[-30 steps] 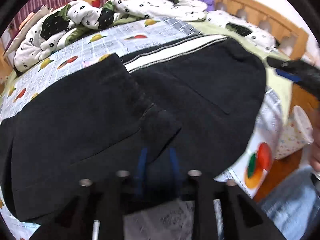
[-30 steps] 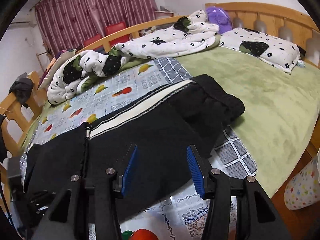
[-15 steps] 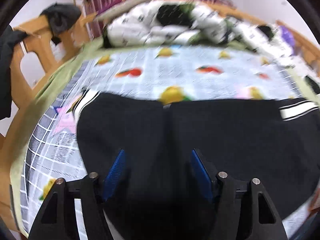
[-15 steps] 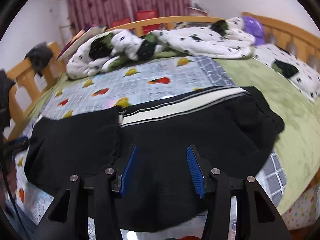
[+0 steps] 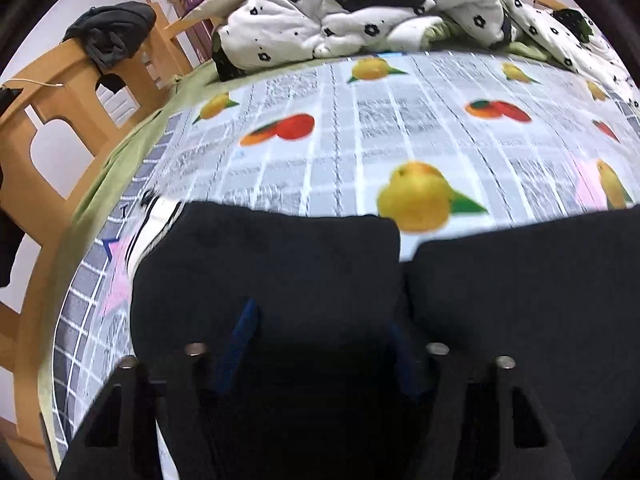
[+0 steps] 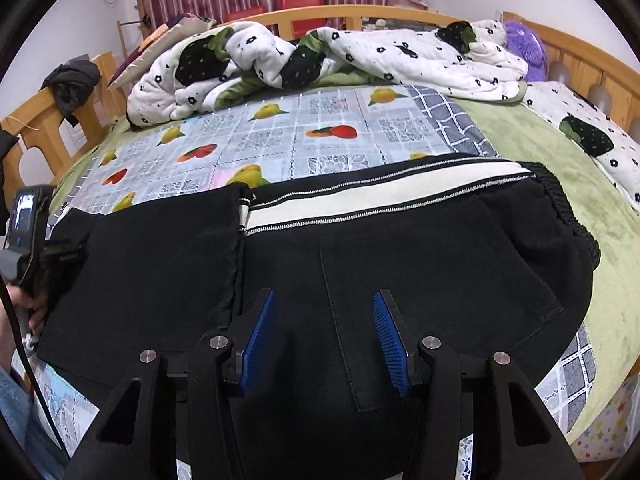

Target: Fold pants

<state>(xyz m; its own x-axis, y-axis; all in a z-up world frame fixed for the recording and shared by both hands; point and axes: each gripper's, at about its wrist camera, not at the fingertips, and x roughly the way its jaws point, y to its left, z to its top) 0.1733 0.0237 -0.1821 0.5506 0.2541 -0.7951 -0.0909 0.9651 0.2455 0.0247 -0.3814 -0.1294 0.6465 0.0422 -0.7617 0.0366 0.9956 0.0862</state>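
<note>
Black pants [image 6: 400, 264] lay folded across the fruit-print sheet [image 6: 320, 136] on the bed, your right gripper [image 6: 324, 336] hung open above them, your left gripper [image 5: 320, 344] just narrowed, fingers apart over cloth

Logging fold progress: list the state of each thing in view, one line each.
black pants, lying flat on the fruit-print sheet, one end folded over.
left gripper, jaws apart over the pants, just been closing, nothing visibly pinched.
right gripper, open above the pants, empty.
quilt, bunched up beyond the sheet.
dark garment, draped over the bed frame.
</note>
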